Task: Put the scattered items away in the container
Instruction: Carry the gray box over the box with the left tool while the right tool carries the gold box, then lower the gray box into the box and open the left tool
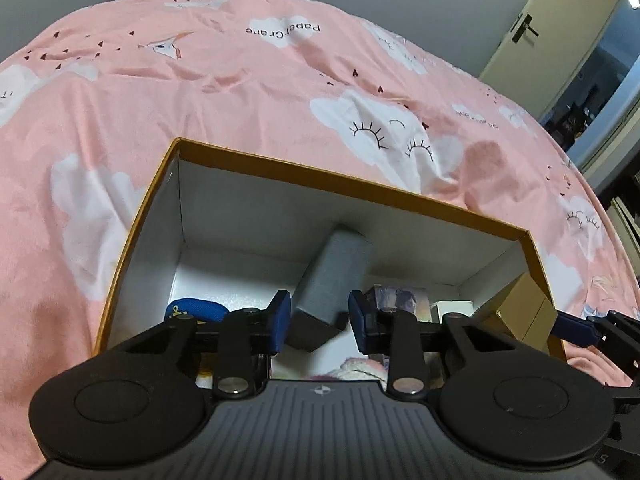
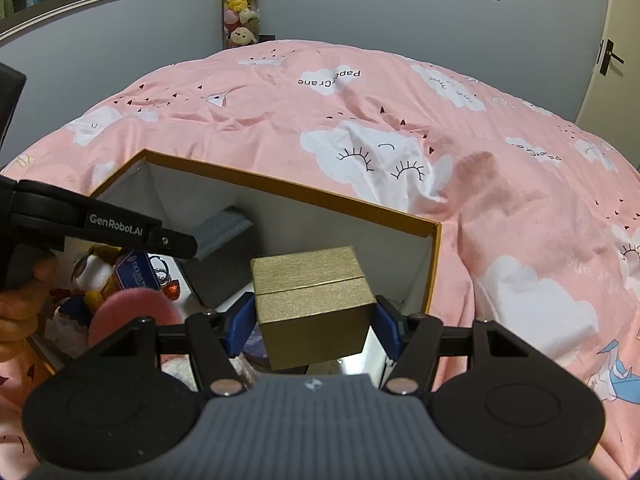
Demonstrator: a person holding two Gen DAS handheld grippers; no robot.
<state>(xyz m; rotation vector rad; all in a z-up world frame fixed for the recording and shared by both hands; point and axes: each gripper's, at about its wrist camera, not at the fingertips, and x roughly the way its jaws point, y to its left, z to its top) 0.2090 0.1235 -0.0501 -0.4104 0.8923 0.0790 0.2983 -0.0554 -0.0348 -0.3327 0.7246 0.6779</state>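
Observation:
An open cardboard container (image 1: 320, 176) with an orange rim and white walls sits on the bed. Inside, a grey box (image 1: 334, 276) leans against the far wall. My left gripper (image 1: 320, 318) hangs over the container with its blue pads either side of the box's lower end; thin gaps show, so it stands open. My right gripper (image 2: 314, 328) is shut on a gold box (image 2: 312, 304), held over the container's (image 2: 280, 188) right end. Also inside lie a blue cap (image 1: 192, 310), a picture card (image 1: 400, 298), a plush toy (image 2: 96, 272), a keyring tag (image 2: 134, 274) and a pink puff (image 2: 136, 312).
A pink quilt (image 2: 440, 220) with white clouds covers the bed around the container. Stuffed toys (image 2: 240, 12) are stacked in the far corner by the grey wall. A door (image 1: 552, 40) stands at the right. A person's hand (image 2: 24, 280) holds the left gripper's handle.

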